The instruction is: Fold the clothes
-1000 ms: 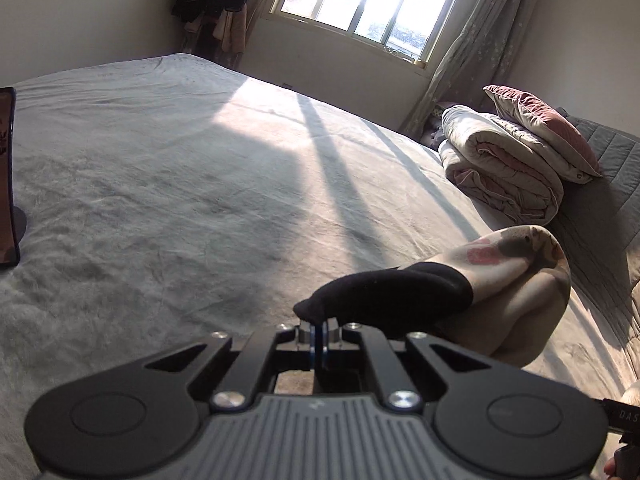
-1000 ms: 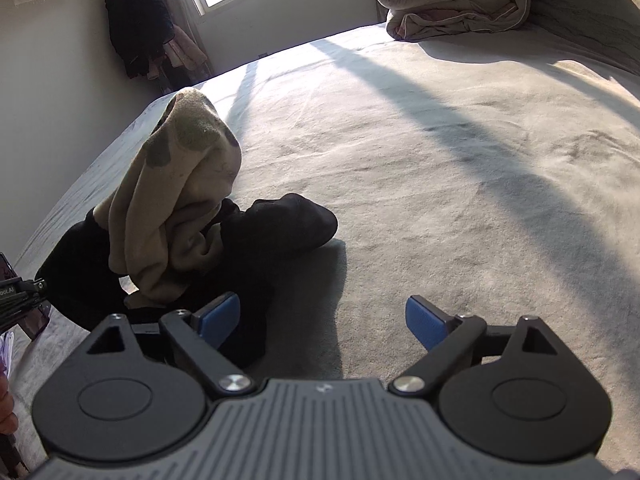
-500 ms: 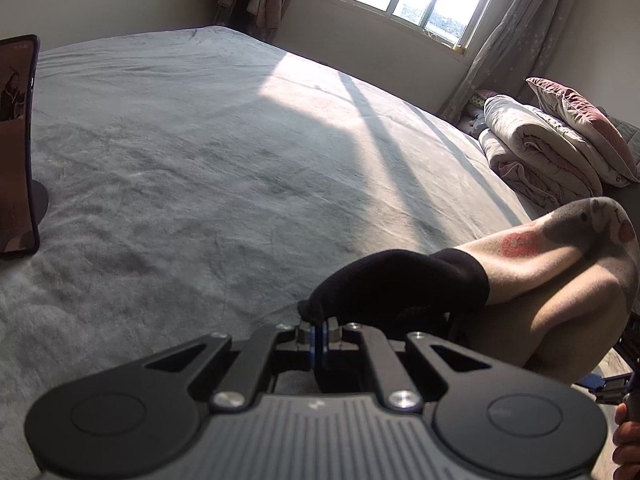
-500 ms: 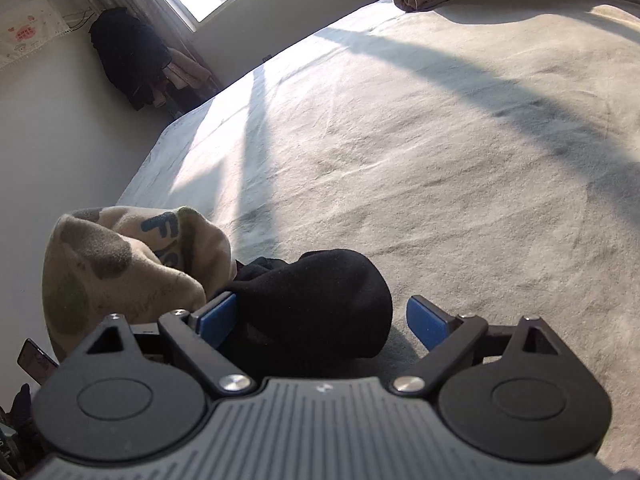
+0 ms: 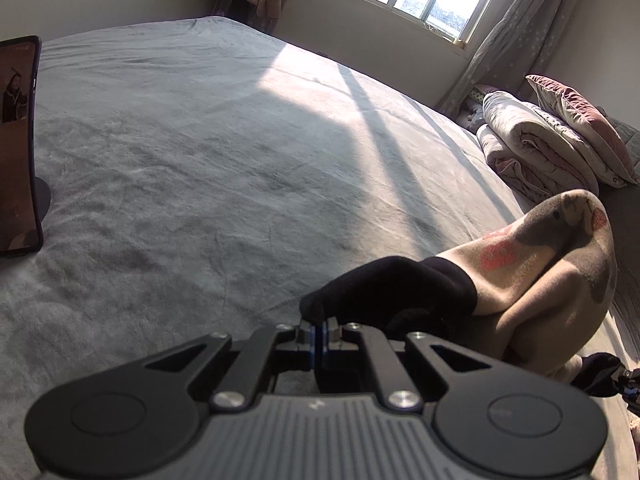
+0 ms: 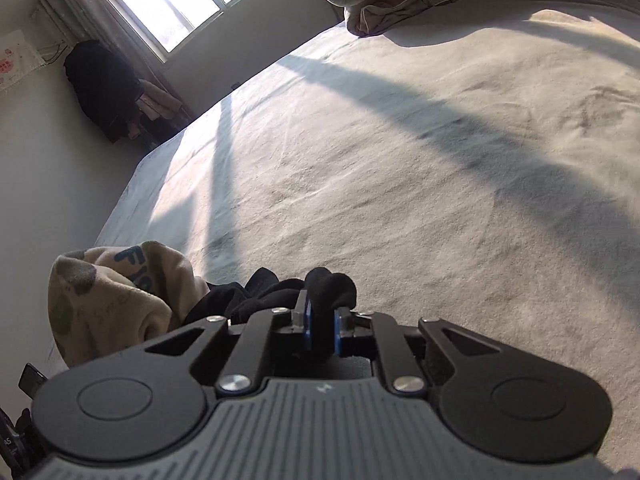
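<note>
Right wrist view: right gripper (image 6: pixel 320 330) closing on garment's (image 6: pixel 120 300) black cuff (image 6: pixel 328 288); left gripper (image 5: pixel 319 330) pinches other cuff (image 5: pixel 384 288). Soft, light, floppy; grip hems.

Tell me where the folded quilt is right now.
In the left wrist view the folded quilt lies at the far right of the bed, under a pillow, beside the curtain.

Garment (image 5: pixel 532 280) on the bed (image 5: pixel 200 160), rolled quilt (image 5: pixel 532 148) beyond, phone (image 5: pixel 18 144) far left.
</note>
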Available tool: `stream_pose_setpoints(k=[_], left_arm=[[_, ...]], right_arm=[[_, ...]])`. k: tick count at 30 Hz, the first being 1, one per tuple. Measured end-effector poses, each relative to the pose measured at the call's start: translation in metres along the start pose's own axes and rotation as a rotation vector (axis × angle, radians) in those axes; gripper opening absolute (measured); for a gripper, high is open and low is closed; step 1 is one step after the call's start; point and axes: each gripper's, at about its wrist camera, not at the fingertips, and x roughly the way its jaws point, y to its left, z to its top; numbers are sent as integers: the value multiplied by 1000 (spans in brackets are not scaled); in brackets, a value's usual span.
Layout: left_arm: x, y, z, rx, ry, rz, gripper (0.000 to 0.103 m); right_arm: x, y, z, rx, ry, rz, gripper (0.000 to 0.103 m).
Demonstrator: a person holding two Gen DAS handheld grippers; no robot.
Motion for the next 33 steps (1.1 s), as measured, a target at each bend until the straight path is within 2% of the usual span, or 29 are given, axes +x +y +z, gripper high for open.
stream_pose_setpoints(k=[5, 8, 12, 16, 18, 19, 20, 22, 24, 25, 26, 31, 33], left_arm=[[-16, 1, -2, 35, -5, -12, 3], [-20, 8, -7, 33, 26, -17, 3], [-21, 21, -10, 13, 61, -18, 3], [-21, 29, -11, -6, 96, -40, 3], [-18, 31, -12, -17, 131, -68, 4], [-16, 31, -12, -23, 149, -74, 5], [-14, 32, -12, -36, 171, -89, 6], [-10, 34, -12, -59, 210, -122, 19], [-7, 35, -14, -75, 250, -152, 29], [-5, 35, -15, -83, 271, -163, 31], [-1, 34, -18, -88, 294, -170, 32], [14, 22, -34, -114, 390, -214, 32], [17, 13, -38, -98, 385, -208, 32]], right_arm=[[-52, -20, -1, -19, -75, -87, 11], [-76, -34, -5, -27, -108, -152, 11], [-87, -53, -10, -17, -104, -231, 11], [-88, -60, -17, -17, -93, -254, 11], [-86, -56, -19, -35, -85, -242, 13], [-85, -54, -19, -36, -85, -232, 20], [-84, -52, -18, -36, -86, -221, 20], [-82, -47, -17, -37, -86, -205, 22], [-80, -40, -16, -49, -94, -199, 42], [-79, -34, -16, -67, -104, -193, 59], [-77, -28, -17, -93, -106, -186, 65], [-58, -5, -27, -178, -66, -102, 65], [-43, 4, -36, -196, -15, -37, 65]])
